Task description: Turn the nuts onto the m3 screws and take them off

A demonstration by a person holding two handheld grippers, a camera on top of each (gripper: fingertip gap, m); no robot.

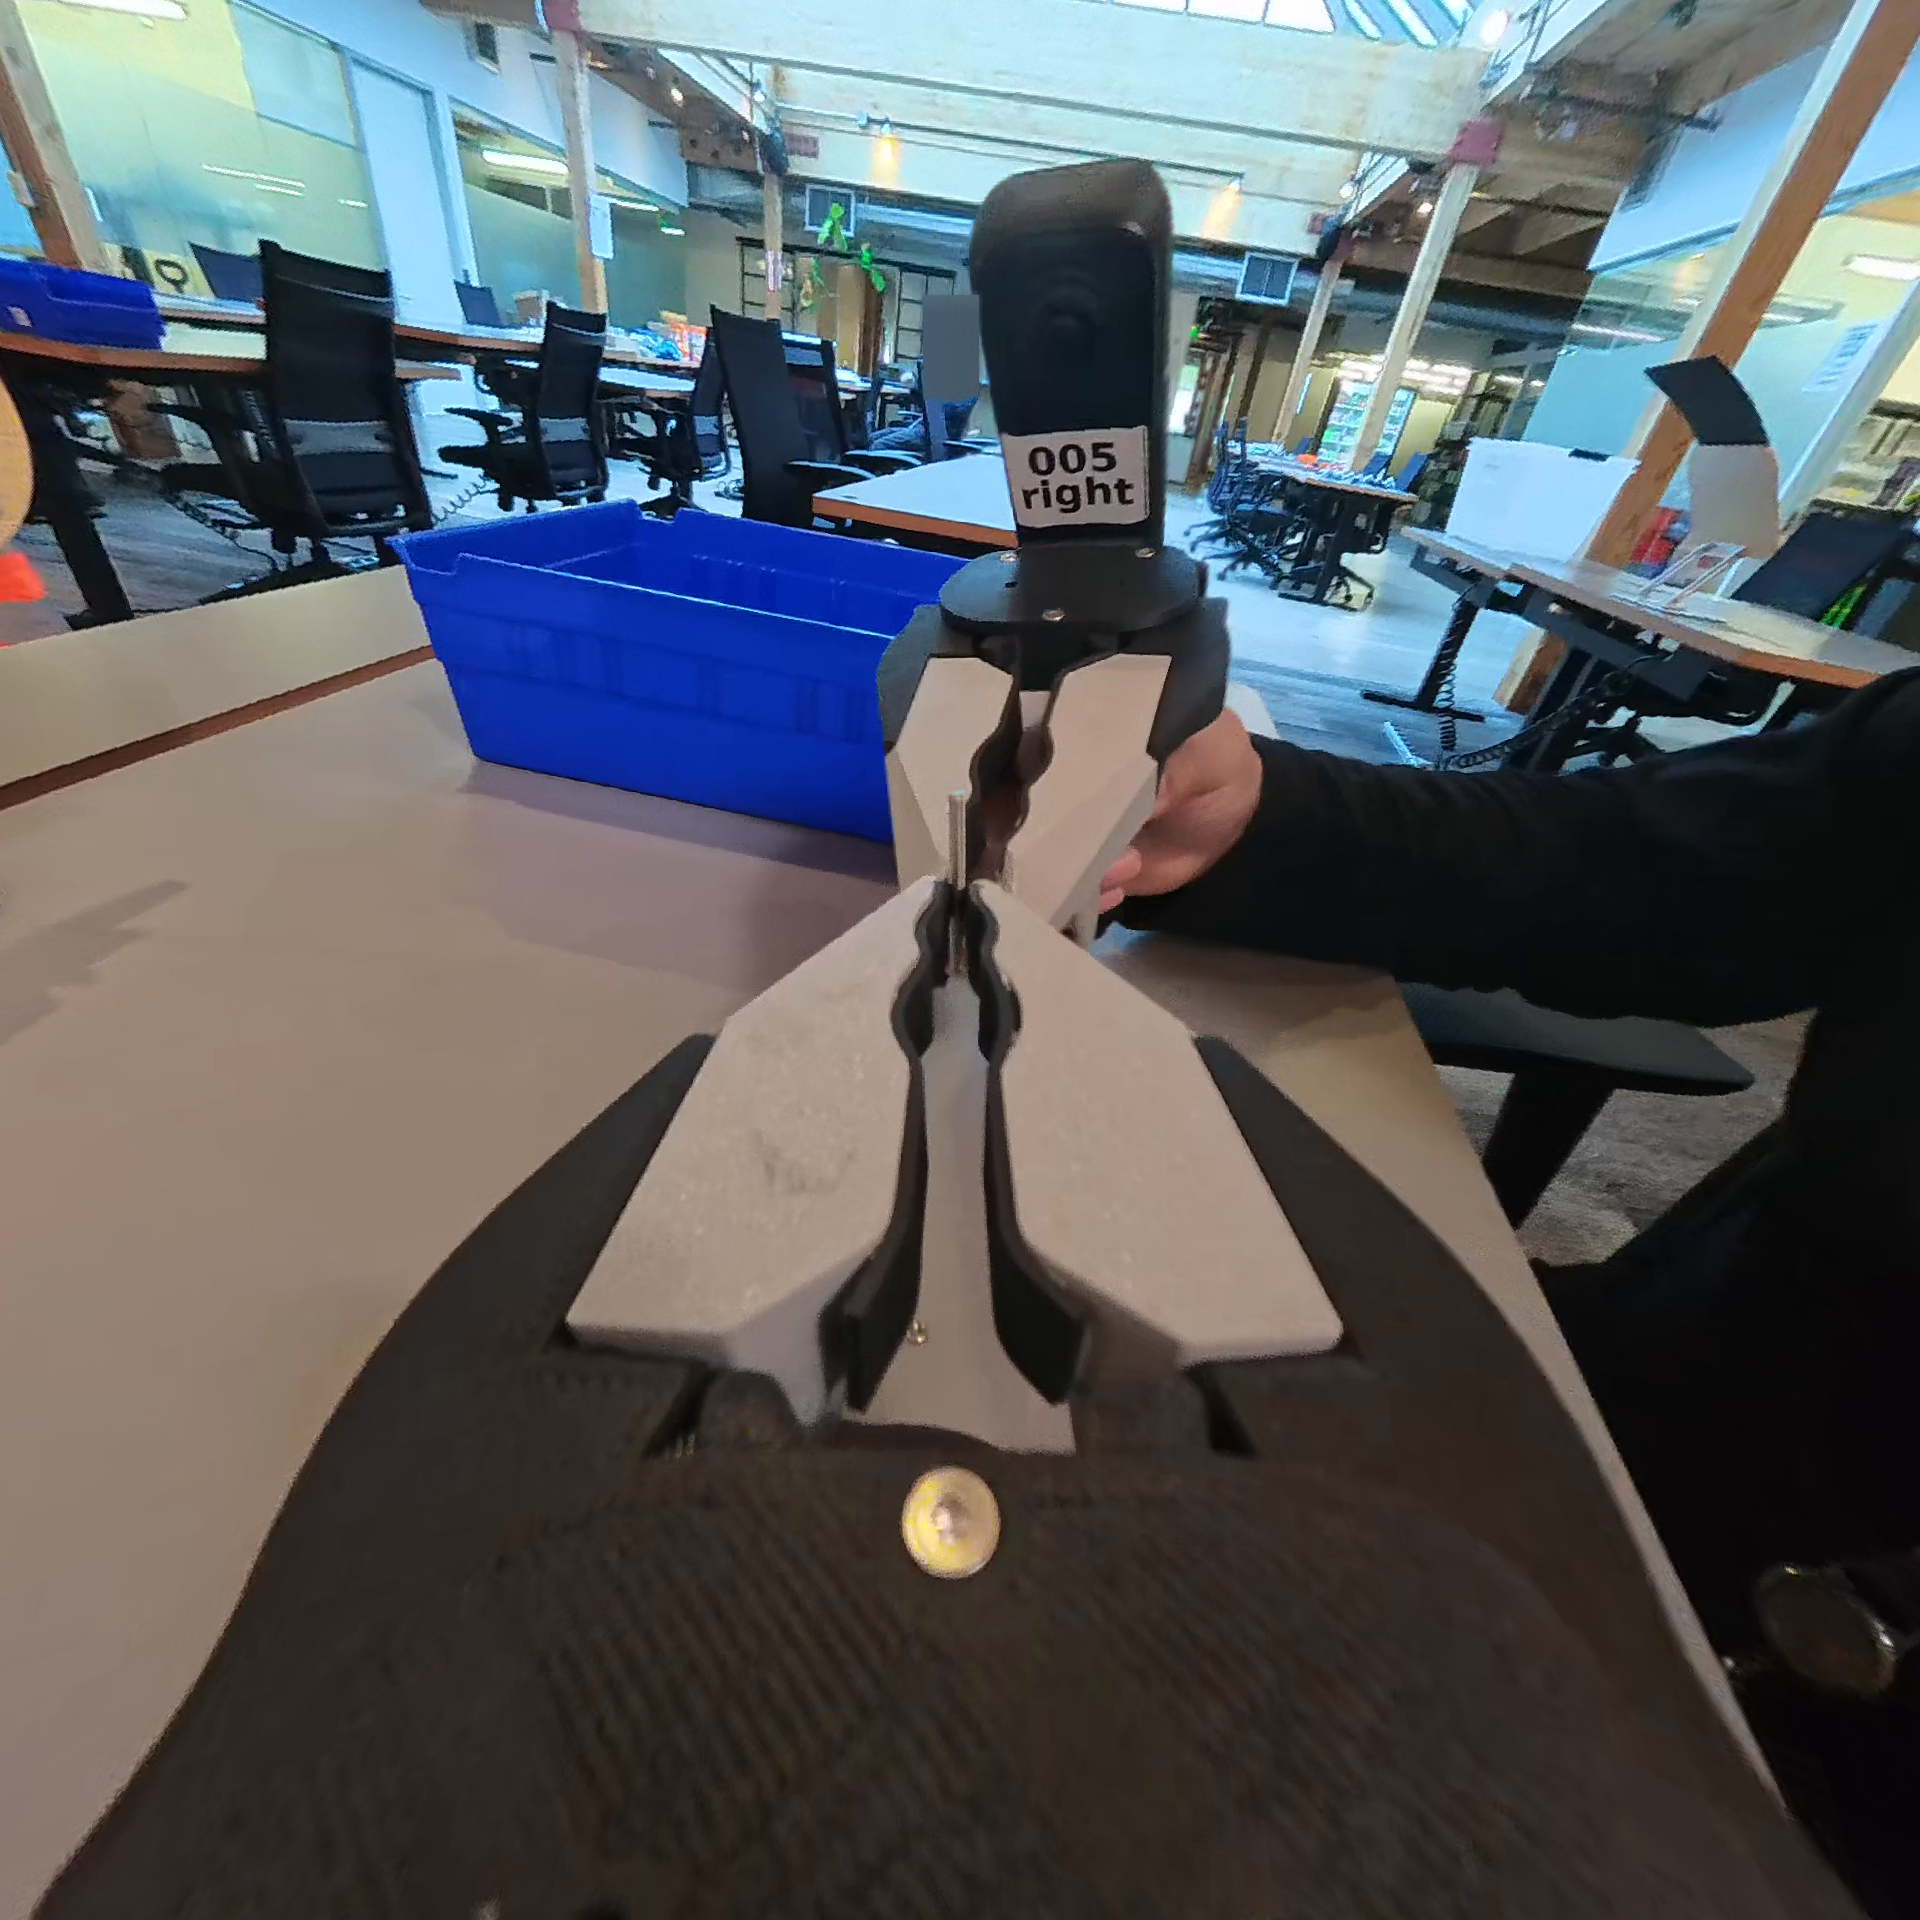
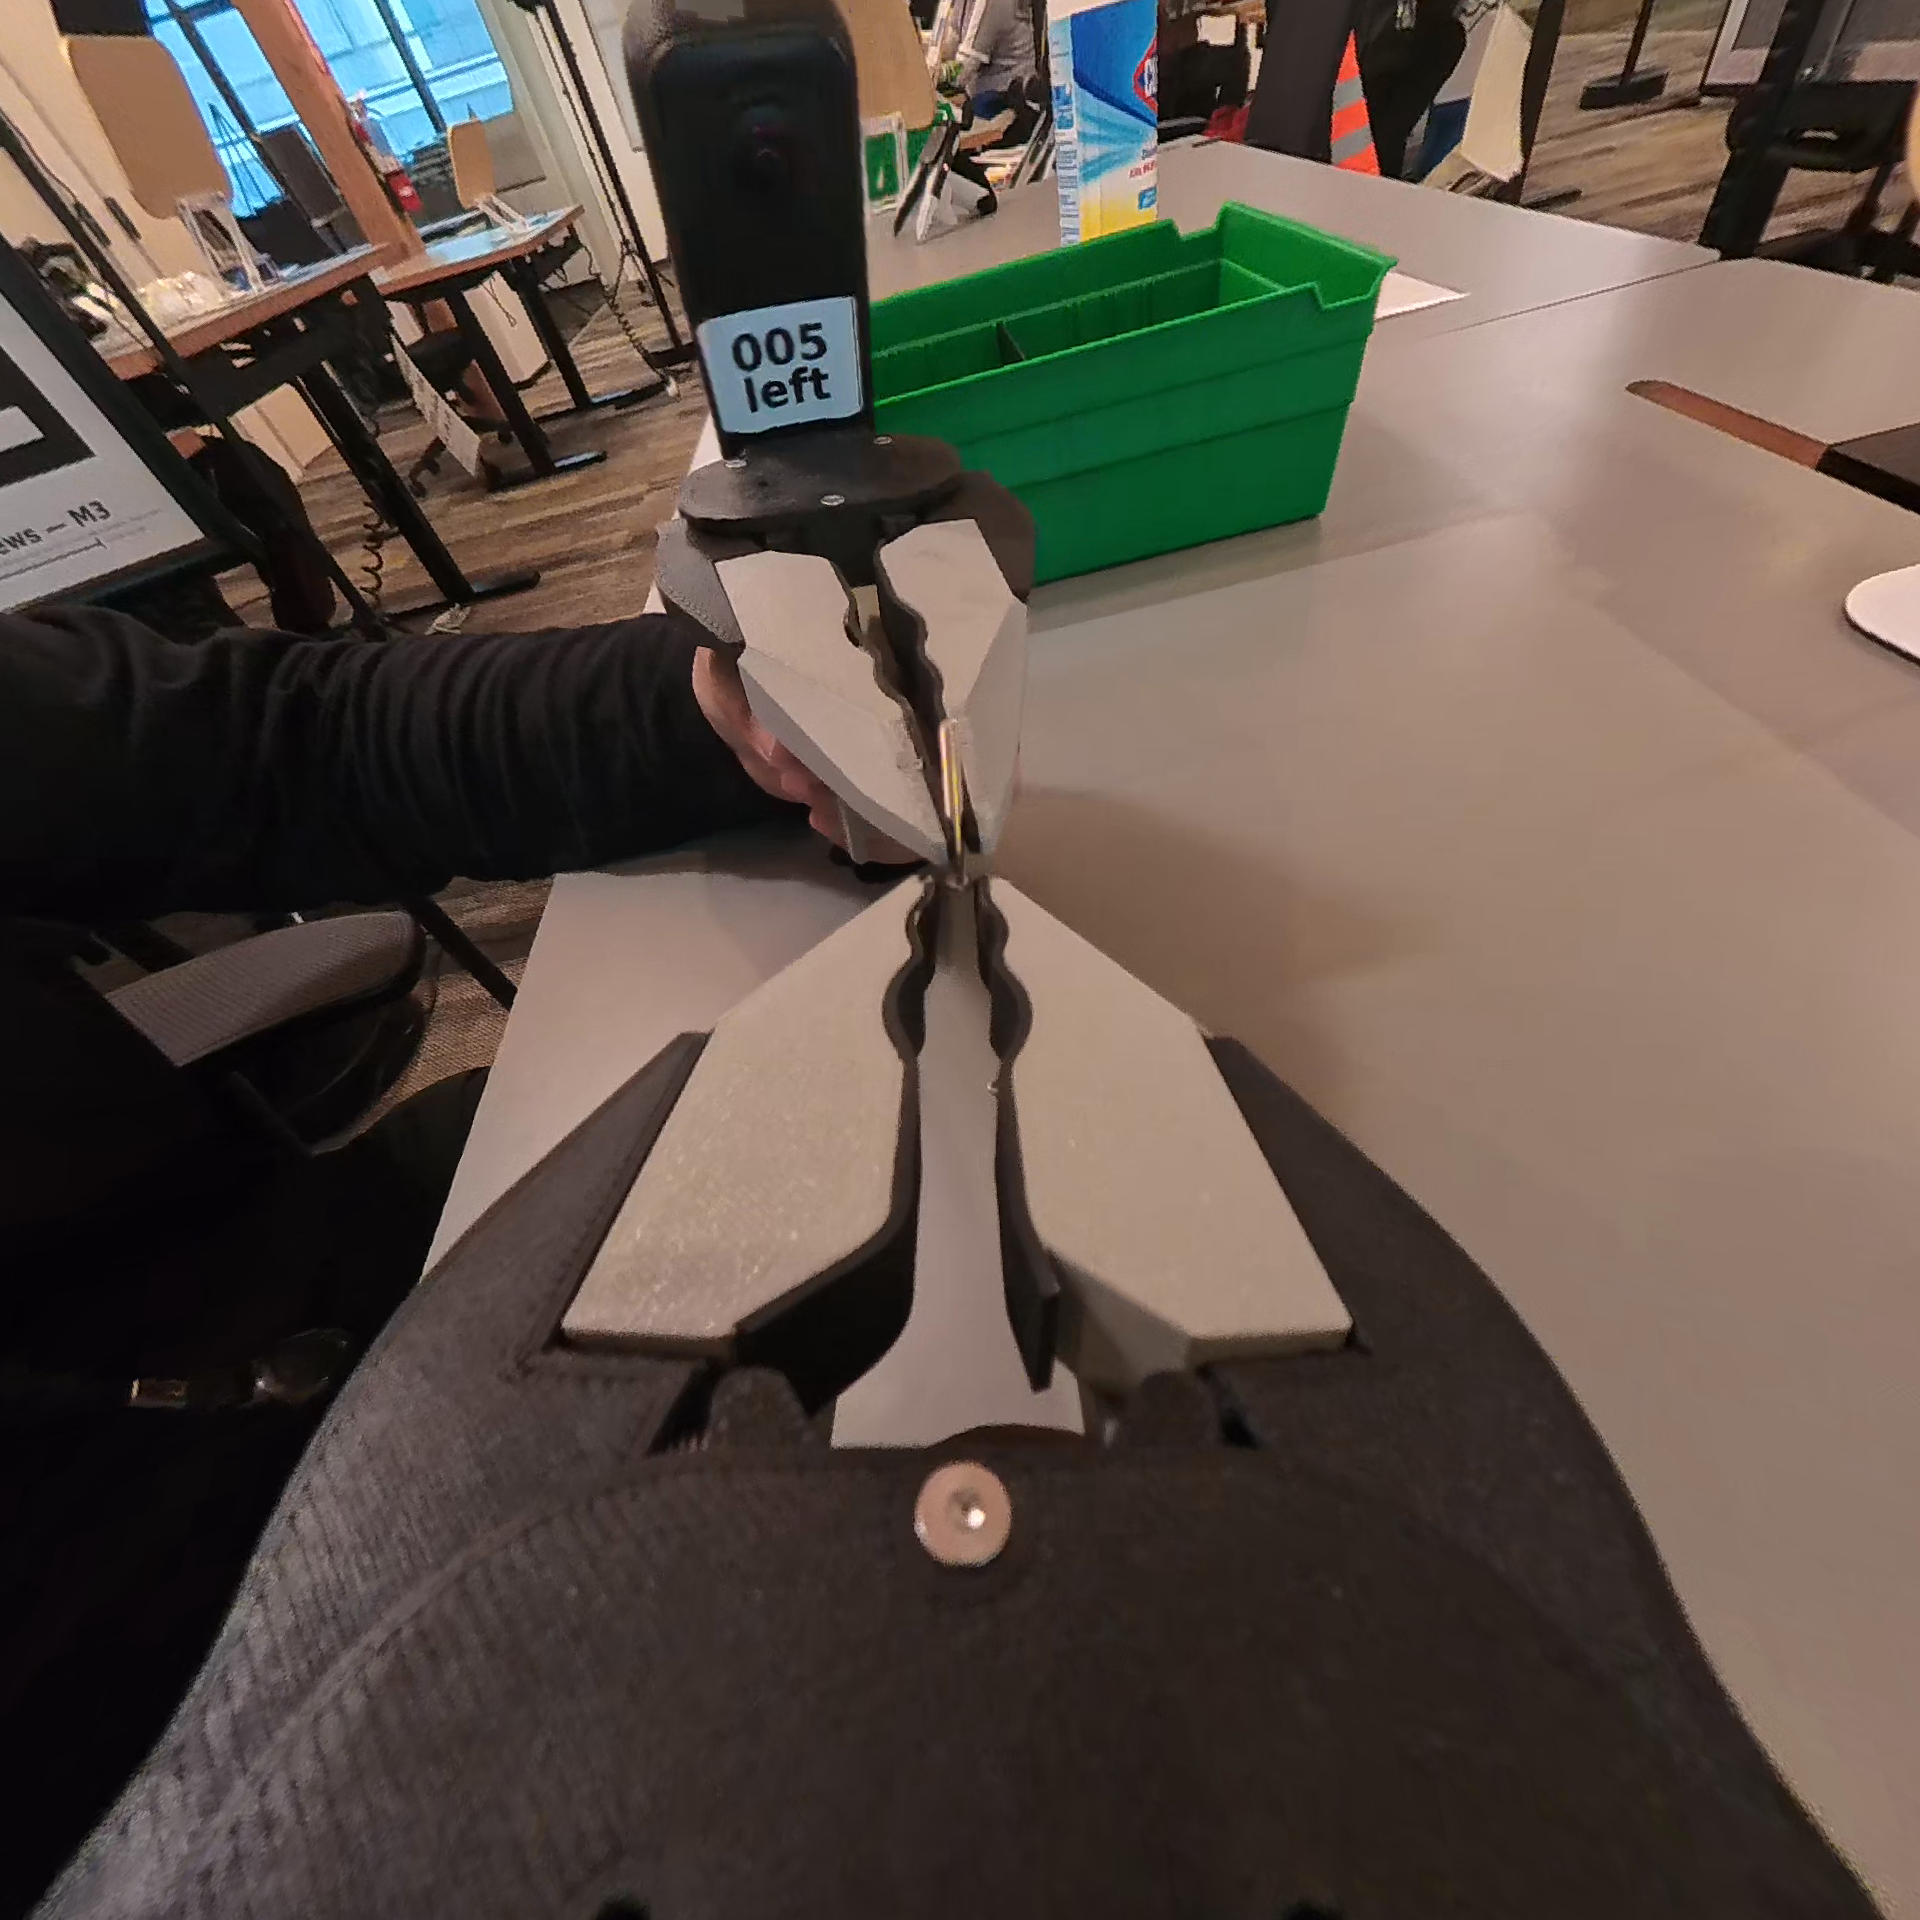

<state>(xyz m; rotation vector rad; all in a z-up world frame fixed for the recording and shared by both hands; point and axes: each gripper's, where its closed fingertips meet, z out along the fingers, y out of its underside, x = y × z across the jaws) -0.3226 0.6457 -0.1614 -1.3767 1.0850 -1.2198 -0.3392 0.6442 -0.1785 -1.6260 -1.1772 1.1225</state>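
Observation:
My left gripper point(image 1: 957, 906) is shut on a thin silver M3 screw point(image 1: 955, 844), whose shaft sticks out past the fingertips toward the right gripper point(image 1: 1003, 868). In the right wrist view, my right gripper point(image 2: 957, 883) is closed tip to tip against the left gripper point(image 2: 961, 847). A small metal nut point(image 2: 962, 880) is pinched at its fingertips, at the end of the screw point(image 2: 949, 781). Both grippers are held above the grey table point(image 2: 1403, 831), near its front edge. The nut is hidden in the left wrist view.
A blue bin point(image 1: 665, 644) stands on the table behind the right gripper. A green bin with dividers point(image 2: 1122, 416) stands behind the left gripper, with a tall wipes canister point(image 2: 1107, 114) beyond it. A white object point(image 2: 1886, 613) lies at the right edge. A person's hands and black sleeves point(image 1: 1507, 852) hold the grippers. Less than 4 cm separates the two grippers' tips.

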